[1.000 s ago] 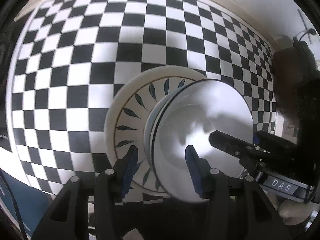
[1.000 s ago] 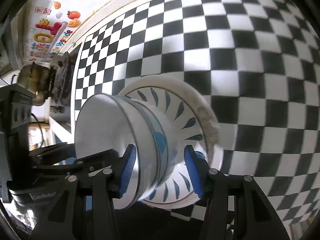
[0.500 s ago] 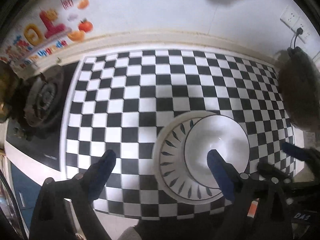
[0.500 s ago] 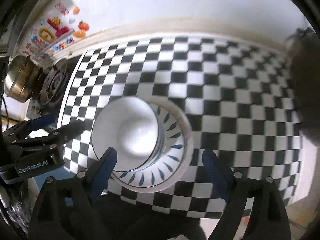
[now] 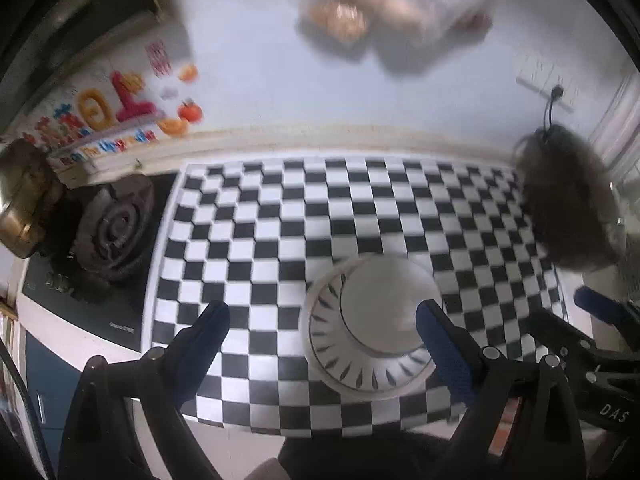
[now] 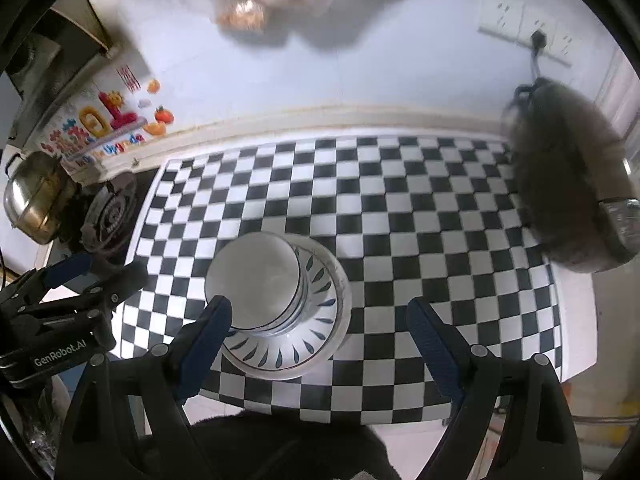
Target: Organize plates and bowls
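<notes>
A white bowl (image 5: pixel 384 304) sits upside down on other bowls in the middle of a white plate (image 5: pixel 360 376) with blue leaf marks, on the checkered mat (image 5: pixel 280 240). My left gripper (image 5: pixel 322 312) hangs open above the mat, holding nothing, with the stack behind its right finger. In the right wrist view the bowl (image 6: pixel 256 280) and plate (image 6: pixel 320 336) lie below my right gripper (image 6: pixel 319 307), which is open and empty. Each gripper shows in the other's view: the right gripper (image 5: pixel 558 306) at the right edge, the left gripper (image 6: pixel 114 266) at the left edge.
A gas burner (image 5: pixel 116 228) and a steel pot (image 5: pixel 24 212) stand left of the mat. A dark round appliance (image 5: pixel 568 204) sits at the mat's right end, plugged into a wall socket (image 6: pixel 536 36). A plastic bag (image 5: pixel 400 8) hangs on the wall above.
Both grippers let go of the bowl, opened wide and rose away from the stack. The bowl now rests on the plate, and the view takes in the whole counter and wall.
</notes>
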A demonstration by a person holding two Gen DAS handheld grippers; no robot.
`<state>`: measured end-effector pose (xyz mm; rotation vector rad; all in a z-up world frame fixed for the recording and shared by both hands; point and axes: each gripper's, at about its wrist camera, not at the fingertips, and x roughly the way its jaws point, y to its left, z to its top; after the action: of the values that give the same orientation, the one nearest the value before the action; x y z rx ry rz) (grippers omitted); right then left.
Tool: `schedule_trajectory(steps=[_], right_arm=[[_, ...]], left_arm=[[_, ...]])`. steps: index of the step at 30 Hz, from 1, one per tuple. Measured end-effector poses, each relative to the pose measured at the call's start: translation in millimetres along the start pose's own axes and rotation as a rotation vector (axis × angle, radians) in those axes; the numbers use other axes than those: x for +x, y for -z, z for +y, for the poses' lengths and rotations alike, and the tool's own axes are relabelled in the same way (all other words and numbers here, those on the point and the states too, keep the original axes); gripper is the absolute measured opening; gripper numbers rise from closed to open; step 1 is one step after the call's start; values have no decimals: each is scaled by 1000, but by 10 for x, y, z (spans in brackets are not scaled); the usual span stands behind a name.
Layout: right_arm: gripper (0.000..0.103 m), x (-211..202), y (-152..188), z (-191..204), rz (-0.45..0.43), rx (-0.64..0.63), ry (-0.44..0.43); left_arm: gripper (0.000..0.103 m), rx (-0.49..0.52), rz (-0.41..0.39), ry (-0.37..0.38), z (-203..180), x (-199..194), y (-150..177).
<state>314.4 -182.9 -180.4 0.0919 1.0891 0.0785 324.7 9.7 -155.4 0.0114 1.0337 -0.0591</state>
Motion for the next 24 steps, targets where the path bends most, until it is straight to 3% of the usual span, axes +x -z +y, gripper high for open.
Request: schedule_trajectory(steps=[8,24], right_arm=[[91,-741,197,-33,-153,-25,29],[91,-1996,966,12,-315,-44,73]], left_arm=[[95,-51,-127,-26,-59,-647,136],[102,-17,-281,-82,-300,-1831,837]])
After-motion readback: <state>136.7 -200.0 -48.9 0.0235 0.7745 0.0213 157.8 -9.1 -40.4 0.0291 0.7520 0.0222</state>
